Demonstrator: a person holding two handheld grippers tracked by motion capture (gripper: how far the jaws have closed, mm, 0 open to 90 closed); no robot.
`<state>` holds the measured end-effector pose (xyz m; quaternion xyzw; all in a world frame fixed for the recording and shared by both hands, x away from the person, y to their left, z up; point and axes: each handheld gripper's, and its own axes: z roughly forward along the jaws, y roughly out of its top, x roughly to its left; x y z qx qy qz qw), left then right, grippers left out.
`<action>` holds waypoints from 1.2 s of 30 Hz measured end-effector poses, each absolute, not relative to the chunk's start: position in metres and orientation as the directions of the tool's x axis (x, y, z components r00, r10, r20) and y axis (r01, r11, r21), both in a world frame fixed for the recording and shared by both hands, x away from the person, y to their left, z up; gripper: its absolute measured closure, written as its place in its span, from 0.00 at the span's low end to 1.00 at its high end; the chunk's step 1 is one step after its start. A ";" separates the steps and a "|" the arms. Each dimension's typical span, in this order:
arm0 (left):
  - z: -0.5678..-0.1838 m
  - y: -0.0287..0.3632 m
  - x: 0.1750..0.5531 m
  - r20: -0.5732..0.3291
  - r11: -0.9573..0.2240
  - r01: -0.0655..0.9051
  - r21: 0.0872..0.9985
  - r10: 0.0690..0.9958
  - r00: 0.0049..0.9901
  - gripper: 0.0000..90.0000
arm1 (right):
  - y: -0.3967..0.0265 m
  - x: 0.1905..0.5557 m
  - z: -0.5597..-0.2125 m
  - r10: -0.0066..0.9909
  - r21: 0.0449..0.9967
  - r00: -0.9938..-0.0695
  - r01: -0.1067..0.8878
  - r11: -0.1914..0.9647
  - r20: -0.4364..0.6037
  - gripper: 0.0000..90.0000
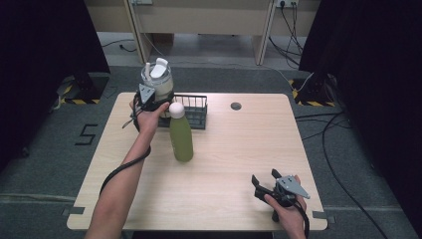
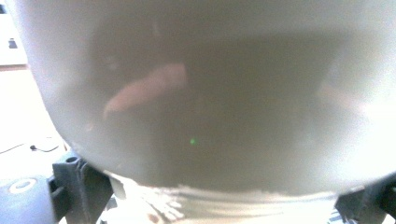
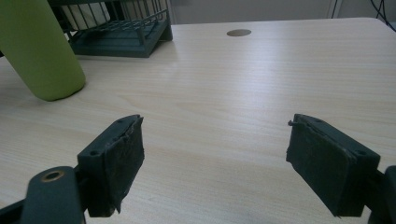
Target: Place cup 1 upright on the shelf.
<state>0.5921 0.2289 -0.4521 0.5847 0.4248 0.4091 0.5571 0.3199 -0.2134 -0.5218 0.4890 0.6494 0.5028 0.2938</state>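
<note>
The jar point(image 2: 205, 93) sat right against the left gripper's camera, a pale, blurred wall of glass with dark jaw parts showing at both lower corners. From the high view the left gripper point(image 1: 152, 98) was clamped around the jar point(image 1: 158, 79), its jaws on either side of the lower body and pinching it. The jar stood upright at the far left of the table point(image 1: 239, 149), its white lid point(image 1: 160, 68) on top, and appeared to be held at or just over the left end of the dark wire basket point(image 1: 191, 110); whether its base rested in the basket I could not tell, since the hand covered it.

Just in front of the basket stood a green bottle point(image 1: 181, 137) with a white cap point(image 1: 176, 108), upright and close beside the left hand point(image 1: 147, 117).

The right gripper point(image 3: 215, 158) rested low near the front right corner, well apart from the bottle and the basket. Its jaws were spread wide with nothing between them, only bare wood. In its view the bottle point(image 3: 39, 51) and the basket point(image 3: 121, 32) lay ahead to the left, and a round grommet point(image 3: 238, 32) sat farther off.
</note>
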 end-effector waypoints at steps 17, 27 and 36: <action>-0.454 0.228 0.597 0.000 -0.015 0.044 0.999 0.949 0.315 0.10 | -0.215 0.320 -0.522 0.930 0.941 -0.350 0.339 0.013 0.113 0.20; -0.452 0.227 0.596 -0.004 -0.011 0.047 0.999 0.950 0.313 0.07 | -0.214 0.320 -0.522 0.929 0.940 -0.353 0.341 0.018 0.110 0.20; -0.448 0.229 0.591 0.006 -0.016 0.033 0.999 0.952 0.305 0.03 | -0.214 0.320 -0.522 0.928 0.939 -0.358 0.342 0.025 0.106 0.20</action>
